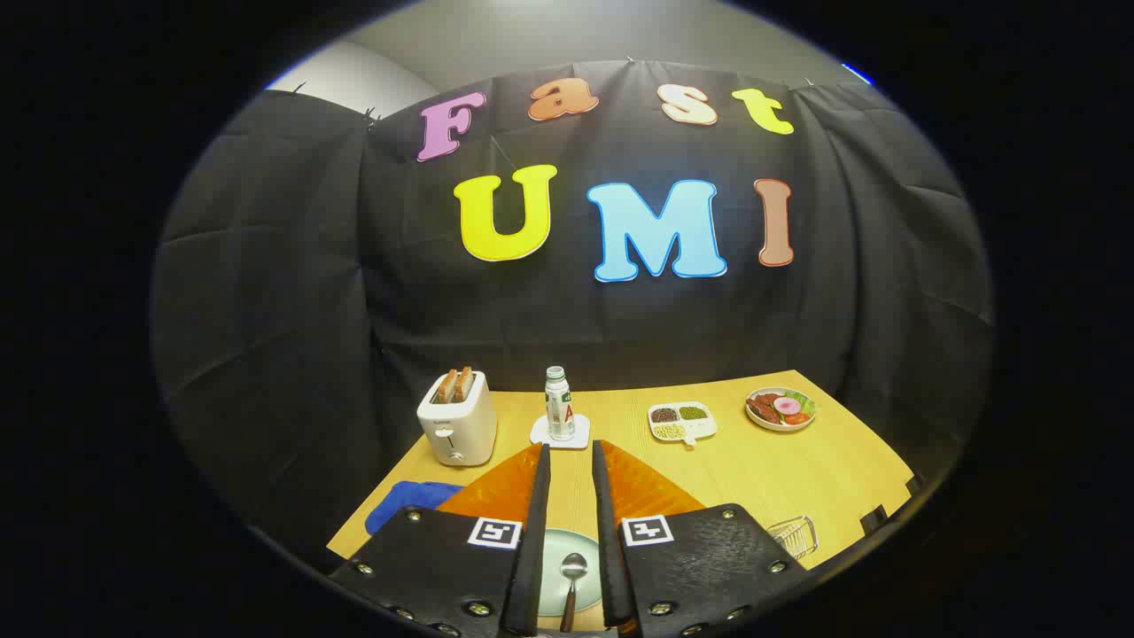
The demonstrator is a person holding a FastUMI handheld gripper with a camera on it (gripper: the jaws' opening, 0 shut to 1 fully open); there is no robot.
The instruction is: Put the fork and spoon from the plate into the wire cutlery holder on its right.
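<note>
My gripper (570,452) hangs well above the near part of the yellow table, fingers open and nothing between them. Through the gap between the fingers I look down on a pale green plate (560,554) with a spoon (572,576) lying on it, bowl pointing away from me. The fork is hidden; the fingers cover most of the plate. The wire cutlery holder (794,535) stands to the right of the plate, partly behind the right finger's body, near the table's front right edge.
A white toaster (458,419) with toast stands at the back left. A bottle (559,404) on a white coaster sits beyond the fingertips. A divided dish (680,420) and a food plate (780,408) are at the back right. A blue cloth (403,507) lies left.
</note>
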